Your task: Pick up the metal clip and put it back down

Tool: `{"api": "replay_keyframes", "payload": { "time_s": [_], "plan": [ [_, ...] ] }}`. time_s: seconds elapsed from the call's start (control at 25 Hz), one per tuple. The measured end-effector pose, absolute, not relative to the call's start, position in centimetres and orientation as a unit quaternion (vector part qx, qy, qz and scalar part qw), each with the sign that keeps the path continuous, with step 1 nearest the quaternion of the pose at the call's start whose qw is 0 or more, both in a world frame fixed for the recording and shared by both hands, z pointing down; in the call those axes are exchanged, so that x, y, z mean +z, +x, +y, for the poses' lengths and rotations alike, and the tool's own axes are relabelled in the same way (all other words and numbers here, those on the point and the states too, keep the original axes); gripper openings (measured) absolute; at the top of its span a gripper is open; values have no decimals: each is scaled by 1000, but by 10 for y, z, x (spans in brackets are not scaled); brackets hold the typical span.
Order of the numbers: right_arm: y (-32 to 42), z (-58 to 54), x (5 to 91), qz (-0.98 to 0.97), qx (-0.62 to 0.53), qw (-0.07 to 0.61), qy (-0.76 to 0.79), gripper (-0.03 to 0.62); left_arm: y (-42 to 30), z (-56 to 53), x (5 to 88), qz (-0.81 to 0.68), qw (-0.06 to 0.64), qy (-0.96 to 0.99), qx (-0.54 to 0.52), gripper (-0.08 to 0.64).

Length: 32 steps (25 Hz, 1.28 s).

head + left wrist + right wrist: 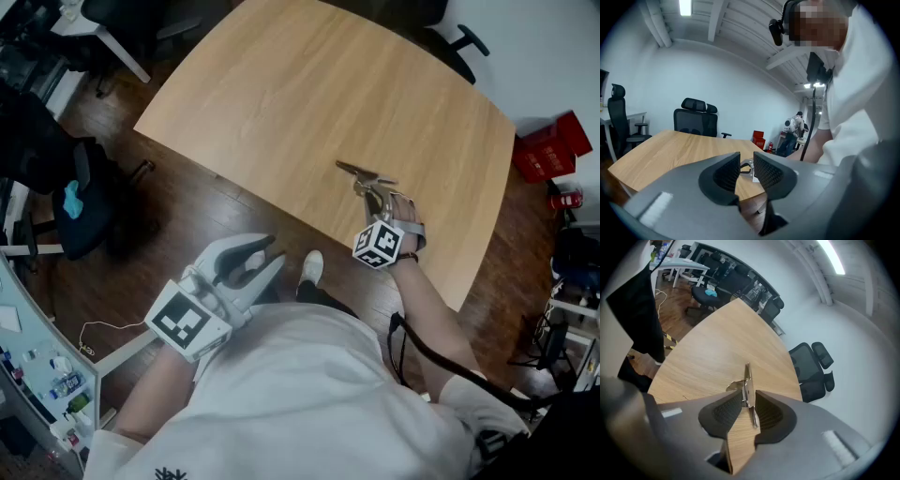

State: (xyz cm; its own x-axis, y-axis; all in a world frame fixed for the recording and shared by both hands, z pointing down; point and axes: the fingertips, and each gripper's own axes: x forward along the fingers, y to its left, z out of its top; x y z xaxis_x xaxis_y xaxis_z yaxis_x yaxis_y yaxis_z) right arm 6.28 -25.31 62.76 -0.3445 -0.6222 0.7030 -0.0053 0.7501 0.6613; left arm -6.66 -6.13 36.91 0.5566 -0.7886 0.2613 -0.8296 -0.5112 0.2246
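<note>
The metal clip (361, 175) is a long silver spring clip at the near edge of the light wooden table (309, 84). My right gripper (377, 194) is shut on its near end, and its far tip points out over the table. In the right gripper view the clip (748, 380) stands on edge between the ribbed pads, tight against the right one. I cannot tell whether it rests on the wood or hangs just above it. My left gripper (275, 251) is off the table, over the dark floor, open with nothing between its pads (726, 171).
Black office chairs (696, 119) stand at the table's far side. Red boxes (553, 145) lie on the floor to the right. A dark chair with a blue cloth (75, 202) is at the left. The person's white shoe (312, 267) is under the table's near edge.
</note>
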Motion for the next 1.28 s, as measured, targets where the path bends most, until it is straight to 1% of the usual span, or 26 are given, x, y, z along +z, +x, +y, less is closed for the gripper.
{"api": "replay_keyframes", "payload": {
  "time_s": [0.12,0.24,0.28,0.36,0.48,0.6,0.84,1.08,1.28],
  "plan": [
    [60,-262,643,-751,-297,555,200,92,-83,-74,374,-465,179,865,59,87],
    [62,-267,650,-741,-299,565,207,91,-96,-83,374,-456,182,869,61,87],
    [62,-269,650,-737,-300,566,212,84,-100,-86,374,-453,182,870,64,87],
    [64,-271,648,-732,-306,568,218,31,-108,-92,373,-449,183,872,66,87],
    [60,-275,641,-734,-303,564,227,14,-119,-101,372,-442,178,877,68,87],
    [55,-273,628,-758,-260,548,241,11,-126,-108,373,-433,176,881,66,87],
    [42,-258,569,-803,-184,503,261,9,-136,-129,367,-410,151,897,60,87],
    [21,-230,482,-831,-178,454,267,9,-149,-141,366,-394,127,908,63,87],
    [5,-201,407,-860,-168,401,267,9,-157,-145,369,-381,123,914,60,87]
  ]
}}
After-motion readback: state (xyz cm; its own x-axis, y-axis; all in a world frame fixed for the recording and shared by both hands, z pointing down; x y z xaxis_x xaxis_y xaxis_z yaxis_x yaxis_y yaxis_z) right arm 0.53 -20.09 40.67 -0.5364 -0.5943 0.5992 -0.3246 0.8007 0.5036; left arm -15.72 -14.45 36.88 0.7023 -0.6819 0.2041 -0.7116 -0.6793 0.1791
